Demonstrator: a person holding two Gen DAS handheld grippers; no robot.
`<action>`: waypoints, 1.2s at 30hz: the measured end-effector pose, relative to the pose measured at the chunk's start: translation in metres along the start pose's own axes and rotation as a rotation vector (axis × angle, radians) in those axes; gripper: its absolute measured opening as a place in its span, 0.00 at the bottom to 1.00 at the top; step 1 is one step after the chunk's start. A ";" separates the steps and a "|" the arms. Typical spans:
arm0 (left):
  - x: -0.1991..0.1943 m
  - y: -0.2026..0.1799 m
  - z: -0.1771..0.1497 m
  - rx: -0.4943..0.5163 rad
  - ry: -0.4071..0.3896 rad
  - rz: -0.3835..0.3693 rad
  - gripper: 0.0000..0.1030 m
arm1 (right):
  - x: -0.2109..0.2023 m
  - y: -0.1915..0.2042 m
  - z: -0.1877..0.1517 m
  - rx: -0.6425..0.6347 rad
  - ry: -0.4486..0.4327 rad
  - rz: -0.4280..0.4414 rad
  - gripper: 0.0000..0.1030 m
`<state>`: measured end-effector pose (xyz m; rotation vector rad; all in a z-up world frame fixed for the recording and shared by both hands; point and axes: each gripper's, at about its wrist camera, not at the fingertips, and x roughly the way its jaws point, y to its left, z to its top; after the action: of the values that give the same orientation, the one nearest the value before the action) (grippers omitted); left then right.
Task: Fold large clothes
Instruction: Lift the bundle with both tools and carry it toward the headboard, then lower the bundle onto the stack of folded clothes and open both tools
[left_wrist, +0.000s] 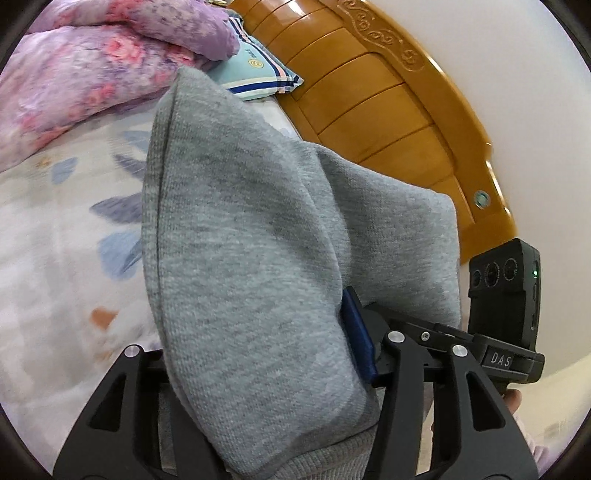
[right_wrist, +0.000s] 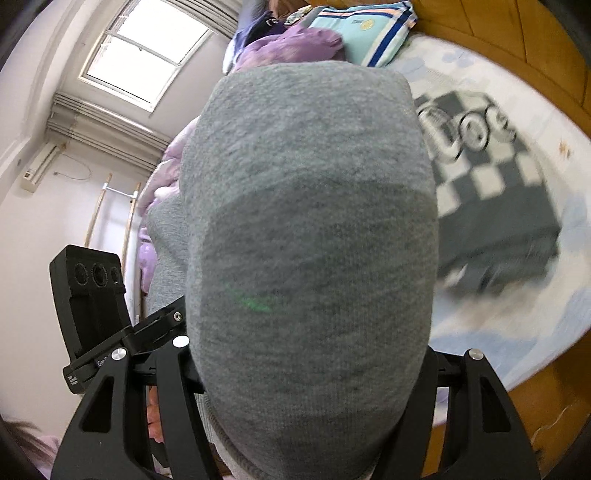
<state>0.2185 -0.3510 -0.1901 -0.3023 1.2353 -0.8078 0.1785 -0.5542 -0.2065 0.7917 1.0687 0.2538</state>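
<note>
A large grey knit garment (left_wrist: 240, 240) hangs over my left gripper (left_wrist: 273, 369) and hides most of its fingers; only a blue pad (left_wrist: 356, 332) shows against the cloth. The gripper is shut on the garment and holds it above the bed. In the right wrist view the same grey garment (right_wrist: 310, 229) drapes over my right gripper (right_wrist: 310, 369), which is shut on it; its fingertips are hidden under the cloth.
A bed with a pale floral sheet (left_wrist: 55, 229) lies below. A purple floral quilt (left_wrist: 92, 66) and a striped pillow (left_wrist: 258, 74) lie by the wooden headboard (left_wrist: 388, 103). A folded checkered garment (right_wrist: 491, 192) lies on the sheet. A window (right_wrist: 147, 55) is at the left.
</note>
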 end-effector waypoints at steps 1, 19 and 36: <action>0.015 -0.003 0.009 -0.004 -0.005 0.000 0.49 | 0.003 -0.012 0.015 -0.009 0.002 -0.006 0.59; 0.224 0.079 0.123 -0.036 0.115 0.455 0.74 | 0.081 -0.191 0.123 0.172 0.141 -0.293 0.85; 0.316 0.056 0.186 0.060 0.130 0.348 0.37 | 0.082 -0.193 0.195 -0.005 -0.080 -0.454 0.23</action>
<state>0.4433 -0.5694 -0.3894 0.0168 1.3358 -0.5682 0.3504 -0.7341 -0.3484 0.5310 1.1397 -0.1598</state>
